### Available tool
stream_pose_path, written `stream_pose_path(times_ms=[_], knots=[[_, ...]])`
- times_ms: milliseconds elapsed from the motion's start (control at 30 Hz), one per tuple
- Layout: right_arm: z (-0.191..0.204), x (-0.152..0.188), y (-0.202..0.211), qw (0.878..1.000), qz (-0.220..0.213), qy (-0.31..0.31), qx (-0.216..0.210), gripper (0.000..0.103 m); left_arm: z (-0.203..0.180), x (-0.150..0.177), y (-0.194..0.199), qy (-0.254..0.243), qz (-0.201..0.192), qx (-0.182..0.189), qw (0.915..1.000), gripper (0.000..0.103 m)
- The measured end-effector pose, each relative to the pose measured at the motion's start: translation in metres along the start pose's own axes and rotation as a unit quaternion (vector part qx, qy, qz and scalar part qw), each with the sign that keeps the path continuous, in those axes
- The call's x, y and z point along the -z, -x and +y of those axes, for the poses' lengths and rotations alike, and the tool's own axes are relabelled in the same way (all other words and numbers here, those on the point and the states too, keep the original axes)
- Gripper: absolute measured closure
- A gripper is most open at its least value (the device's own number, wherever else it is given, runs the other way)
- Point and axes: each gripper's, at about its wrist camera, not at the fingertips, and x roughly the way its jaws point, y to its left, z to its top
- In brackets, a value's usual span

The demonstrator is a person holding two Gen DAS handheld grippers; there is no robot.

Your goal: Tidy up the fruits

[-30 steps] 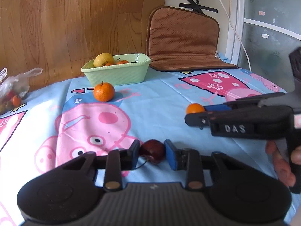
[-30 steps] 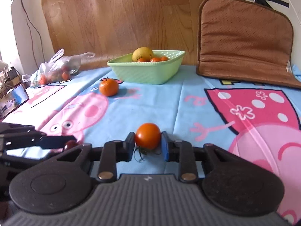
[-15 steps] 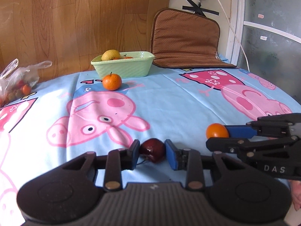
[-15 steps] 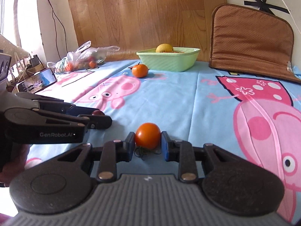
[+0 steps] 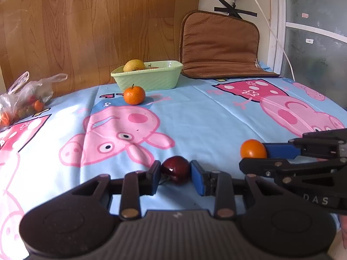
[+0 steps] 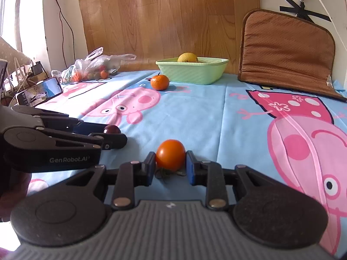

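My left gripper point(image 5: 176, 172) is shut on a small dark red fruit point(image 5: 176, 169), held just above the cartoon-print tablecloth point(image 5: 206, 117). My right gripper point(image 6: 171, 164) is shut on a small orange tomato point(image 6: 171, 157) with its green stalk hanging below. Each gripper shows in the other's view: the right gripper point(image 5: 254, 155) with its orange tomato point(image 5: 252, 149) at the right, the left gripper point(image 6: 112, 134) with the dark red fruit point(image 6: 111, 129) at the left. A mandarin point(image 5: 134, 95) lies in front of the pale green basket point(image 5: 149, 80), which holds a yellow fruit point(image 5: 134, 65) and some orange ones.
A clear plastic bag point(image 5: 23, 97) of small fruits lies at the far left. A brown cushion point(image 5: 219, 45) leans on the wall at the back right. A phone point(image 6: 40, 93) stands propped at the table's left edge. A wooden panel backs the table.
Both grippers have drawn back toward the near edge with their fruits still held, so the basket and mandarin look farther away. In the last half second they hardly moved.
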Motion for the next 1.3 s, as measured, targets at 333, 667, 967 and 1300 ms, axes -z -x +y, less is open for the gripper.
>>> stream_pose_path(times_ms=[333, 667, 967, 1300], knots=[[0.001, 0.0, 0.0, 1.0, 0.0, -0.001, 0.005, 0.071, 0.002, -0.001, 0.001, 0.011, 0.003, 0.0, 0.9999, 0.072], [0.004, -0.004, -0.001, 1.0, -0.003, -0.001, 0.008, 0.071, 0.019, -0.008, 0.001, 0.041, 0.011, -0.014, 0.999, 0.073], [0.004, -0.011, -0.004, 1.0, -0.007, -0.005, 0.005, 0.071, 0.038, -0.013, 0.002, 0.063, 0.003, -0.022, 0.9977, 0.074], [0.004, -0.013, -0.009, 1.0, -0.002, -0.004, -0.002, 0.071, 0.048, -0.011, -0.005, 0.071, 0.01, -0.021, 0.9972, 0.073]])
